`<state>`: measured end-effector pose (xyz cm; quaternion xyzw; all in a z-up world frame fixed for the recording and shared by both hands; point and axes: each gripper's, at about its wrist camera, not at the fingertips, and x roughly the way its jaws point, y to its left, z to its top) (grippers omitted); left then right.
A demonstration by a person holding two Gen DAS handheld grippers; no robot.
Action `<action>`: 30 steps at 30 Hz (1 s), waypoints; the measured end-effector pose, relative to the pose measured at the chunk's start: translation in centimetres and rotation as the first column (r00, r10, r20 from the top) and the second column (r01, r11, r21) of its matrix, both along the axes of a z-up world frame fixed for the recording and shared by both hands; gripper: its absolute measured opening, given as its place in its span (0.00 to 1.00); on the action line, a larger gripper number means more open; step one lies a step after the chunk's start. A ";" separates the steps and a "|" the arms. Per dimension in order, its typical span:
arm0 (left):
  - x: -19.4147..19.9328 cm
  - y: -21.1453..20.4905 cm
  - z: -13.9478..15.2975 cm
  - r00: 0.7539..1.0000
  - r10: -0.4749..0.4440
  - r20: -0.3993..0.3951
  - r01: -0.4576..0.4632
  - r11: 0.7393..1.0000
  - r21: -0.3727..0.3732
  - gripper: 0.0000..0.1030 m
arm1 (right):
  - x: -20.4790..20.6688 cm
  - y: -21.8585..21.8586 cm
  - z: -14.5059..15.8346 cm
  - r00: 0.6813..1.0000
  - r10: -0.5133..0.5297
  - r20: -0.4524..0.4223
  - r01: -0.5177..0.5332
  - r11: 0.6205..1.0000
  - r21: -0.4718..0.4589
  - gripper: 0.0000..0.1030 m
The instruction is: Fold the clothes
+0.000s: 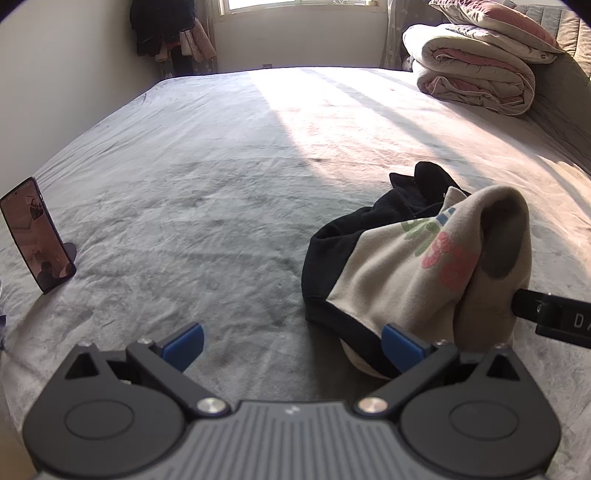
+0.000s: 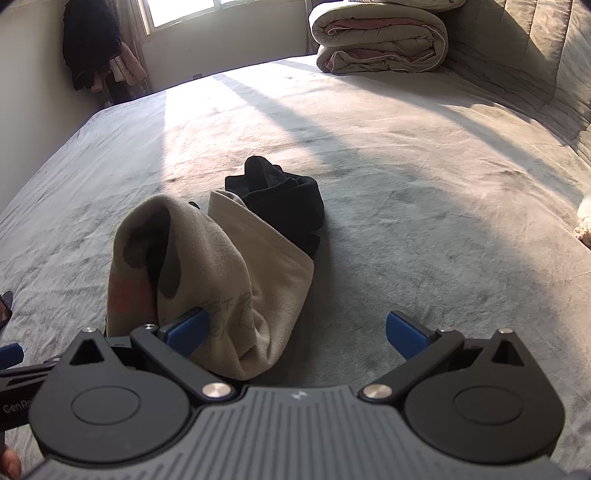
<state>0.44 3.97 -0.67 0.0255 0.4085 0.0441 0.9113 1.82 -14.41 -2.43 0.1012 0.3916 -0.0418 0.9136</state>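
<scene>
Now you hold both the left gripper [image 1: 291, 345] and the right gripper [image 2: 297, 332] wide open and empty, beside the crumpled beige-and-black garment [image 2: 221, 266] on the bed [image 2: 424, 206].

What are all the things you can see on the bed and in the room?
bed: one, grey plush cover, fills both views
garment: one, beige with pink and green print and black parts, crumpled on the bed
quilt: one folded bundle, beige and pink, far right of the bed
pillow: one, pink-grey, on top of the quilt
phone: one, dark, propped on a stand, left edge
hanging clothes: several, dark and pink, far corner
window: one, bright, back wall
left gripper: black, blue pads, open
right gripper: black, blue pads, open
</scene>
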 end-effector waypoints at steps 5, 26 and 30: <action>0.0 0.2 0.0 1.000 0.005 0.000 -0.005 1.000 -0.002 1.00 | 0.0 0.1 -0.1 1.000 0.002 -0.003 -0.002 1.000 -0.003 1.00; 0.6 2.3 -0.5 0.999 -0.008 -0.037 0.002 0.988 -0.157 1.00 | -1.1 0.2 1.2 0.992 0.088 0.088 -0.089 0.996 0.008 1.00; 0.8 3.2 -1.4 1.000 -0.006 -0.031 -0.002 0.968 -0.251 1.00 | -1.2 0.7 1.4 0.980 0.156 0.121 -0.158 0.987 0.011 1.00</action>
